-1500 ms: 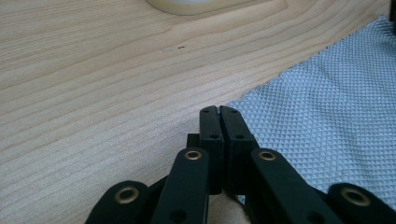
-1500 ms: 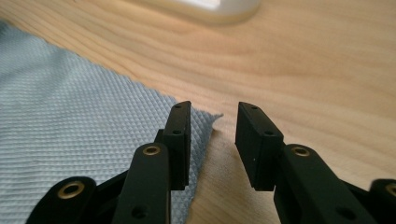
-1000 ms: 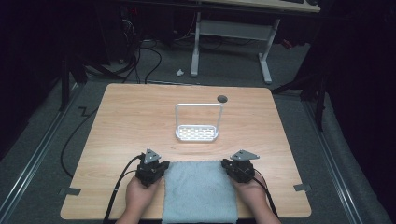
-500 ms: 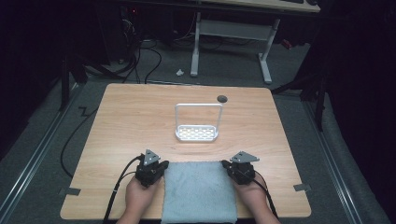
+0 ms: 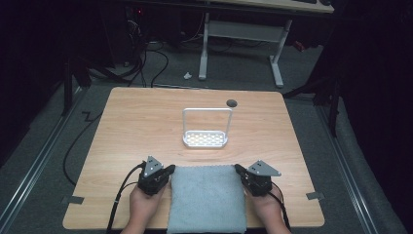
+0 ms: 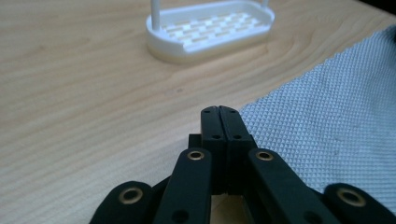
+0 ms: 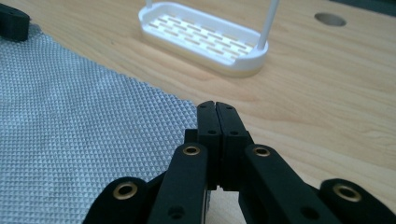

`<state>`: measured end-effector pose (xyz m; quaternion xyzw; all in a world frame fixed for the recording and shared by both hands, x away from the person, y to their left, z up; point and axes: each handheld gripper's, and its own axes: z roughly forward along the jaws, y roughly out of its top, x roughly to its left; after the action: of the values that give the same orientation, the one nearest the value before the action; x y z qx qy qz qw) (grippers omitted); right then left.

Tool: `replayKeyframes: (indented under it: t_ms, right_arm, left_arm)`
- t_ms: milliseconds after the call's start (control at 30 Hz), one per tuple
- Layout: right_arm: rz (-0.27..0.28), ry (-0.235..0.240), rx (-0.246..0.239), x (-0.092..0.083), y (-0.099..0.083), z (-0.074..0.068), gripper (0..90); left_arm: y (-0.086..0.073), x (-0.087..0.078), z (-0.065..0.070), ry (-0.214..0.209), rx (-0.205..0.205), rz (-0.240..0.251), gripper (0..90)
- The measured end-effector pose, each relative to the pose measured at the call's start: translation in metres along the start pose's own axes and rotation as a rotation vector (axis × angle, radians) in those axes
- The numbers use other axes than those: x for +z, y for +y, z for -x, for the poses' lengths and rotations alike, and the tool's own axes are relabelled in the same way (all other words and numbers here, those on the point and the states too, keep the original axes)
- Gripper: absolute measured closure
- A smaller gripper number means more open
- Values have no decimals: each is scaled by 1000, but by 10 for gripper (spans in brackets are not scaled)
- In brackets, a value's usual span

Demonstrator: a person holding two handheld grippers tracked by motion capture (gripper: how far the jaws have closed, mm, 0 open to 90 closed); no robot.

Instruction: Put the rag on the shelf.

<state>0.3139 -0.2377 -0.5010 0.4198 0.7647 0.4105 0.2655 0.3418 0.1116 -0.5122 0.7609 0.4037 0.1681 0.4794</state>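
High view: a grey towel [image 5: 207, 197] was laid flat on the surface [image 5: 146, 122], flanked at its far corners by the left tool [image 5: 165, 171] and right tool [image 5: 239, 170], both clenched empty, seemingly poised for gripping; a white rack [image 5: 205, 139] was set beyond.

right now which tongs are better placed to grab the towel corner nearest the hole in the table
Right. The right tongs sit shut at the towel's far right corner, on the hole's side. The left tongs sit shut at the opposite far corner.

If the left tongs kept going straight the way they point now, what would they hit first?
Probably the white rack: the left tongs, jaws shut, aim over bare table toward its near end, the grey towel lying alongside. Depth is hard to judge, so they might skim past.
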Motion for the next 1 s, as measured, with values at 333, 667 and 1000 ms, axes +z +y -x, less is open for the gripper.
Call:
replayKeyframes:
  t_ms: [333, 667, 1000]
  right_arm:
    - [140, -19, -9, -21, 18, 0, 900]
    - [218, -43, -21, -31, 36, 1, 900]
    - [296, -65, -27, -39, 61, 6, 900]
  left_arm:
    - [31, -24, 3, 11, 15, 127, 899]
    - [57, -39, 8, 16, 42, 217, 898]
    - [79, -48, 10, 29, 70, 303, 899]
